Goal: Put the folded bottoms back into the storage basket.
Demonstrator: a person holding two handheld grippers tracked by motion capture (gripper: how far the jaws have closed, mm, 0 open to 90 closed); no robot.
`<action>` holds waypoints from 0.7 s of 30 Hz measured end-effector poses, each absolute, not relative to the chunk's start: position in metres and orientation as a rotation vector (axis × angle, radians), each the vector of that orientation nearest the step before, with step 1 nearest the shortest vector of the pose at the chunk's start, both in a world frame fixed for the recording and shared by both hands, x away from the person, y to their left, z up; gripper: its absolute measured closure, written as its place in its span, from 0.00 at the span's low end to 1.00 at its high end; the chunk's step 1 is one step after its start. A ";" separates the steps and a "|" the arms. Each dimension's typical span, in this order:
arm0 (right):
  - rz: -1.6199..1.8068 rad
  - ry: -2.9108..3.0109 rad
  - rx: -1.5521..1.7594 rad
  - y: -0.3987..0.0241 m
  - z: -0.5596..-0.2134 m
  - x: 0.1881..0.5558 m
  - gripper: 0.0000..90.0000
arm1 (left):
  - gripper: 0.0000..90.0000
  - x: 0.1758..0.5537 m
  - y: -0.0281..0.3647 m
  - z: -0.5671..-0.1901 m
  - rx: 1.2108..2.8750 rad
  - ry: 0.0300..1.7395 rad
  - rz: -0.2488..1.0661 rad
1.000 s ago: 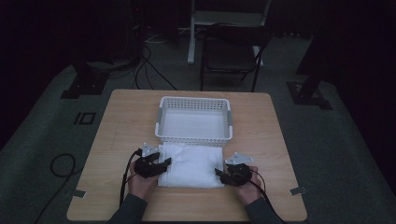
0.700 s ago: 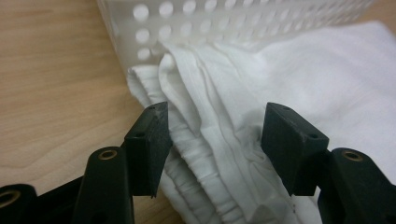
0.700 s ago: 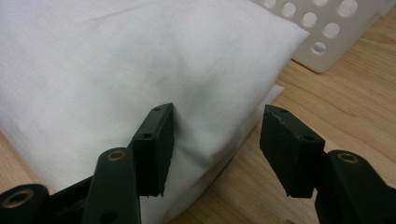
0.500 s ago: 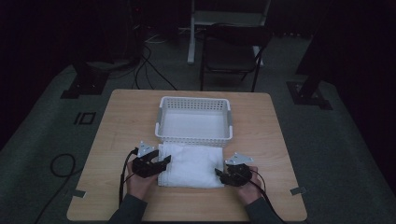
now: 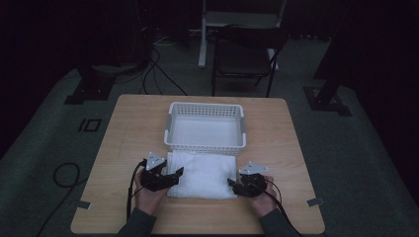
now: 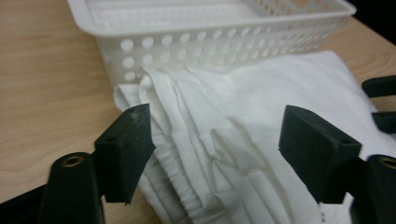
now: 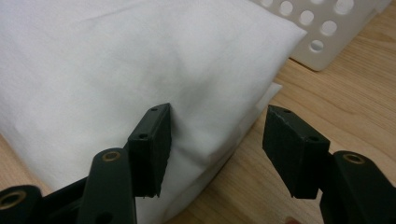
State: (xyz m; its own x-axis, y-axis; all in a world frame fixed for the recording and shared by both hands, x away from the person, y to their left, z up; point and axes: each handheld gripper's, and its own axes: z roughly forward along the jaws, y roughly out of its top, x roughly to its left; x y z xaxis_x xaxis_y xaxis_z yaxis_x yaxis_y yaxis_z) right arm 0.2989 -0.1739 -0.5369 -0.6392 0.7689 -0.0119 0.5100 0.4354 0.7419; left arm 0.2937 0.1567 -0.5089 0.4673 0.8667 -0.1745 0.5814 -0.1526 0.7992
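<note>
Now both claws sit at the near end of the tabletop (image 5: 128,123), one at each side of a folded white cloth (image 5: 202,174). That cloth lies flat on the wood, its far edge right up against the near wall of a white perforated basket (image 5: 205,143), which stands at the middle of the tabletop.

Over on the left, the left claw (image 5: 174,174) is at the cloth's left edge, and its jaws have just been opening. Look along them in the left gripper view: the two black pads stand wide apart, with the layered, pleated edge of the cloth (image 6: 224,140) lying between them, and neither pad presses on it. The basket's holed wall (image 6: 201,44) rises just behind the folds.

On the right, the right claw (image 5: 231,182) is at the cloth's right edge. Its jaws have just been opening a little too. From the right gripper view, one finger (image 7: 150,144) rests over the top of the cloth (image 7: 116,70) near its corner, the other finger (image 7: 292,149) hangs over bare wood just beside the edge. Jaws open, nothing pinched. A corner of the basket (image 7: 322,32) shows beyond.
</note>
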 end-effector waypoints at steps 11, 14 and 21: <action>1.044 2.352 1.102 -0.175 -0.537 0.300 0.46 | 0.02 0.318 0.158 -0.542 1.909 1.263 0.307; 1.042 2.352 1.105 -0.174 -0.537 0.300 0.46 | 0.00 0.327 0.163 -0.551 1.875 1.282 0.193; 1.065 2.342 1.112 -0.178 -0.529 0.302 0.42 | 0.00 0.333 0.167 -0.555 1.876 1.249 0.143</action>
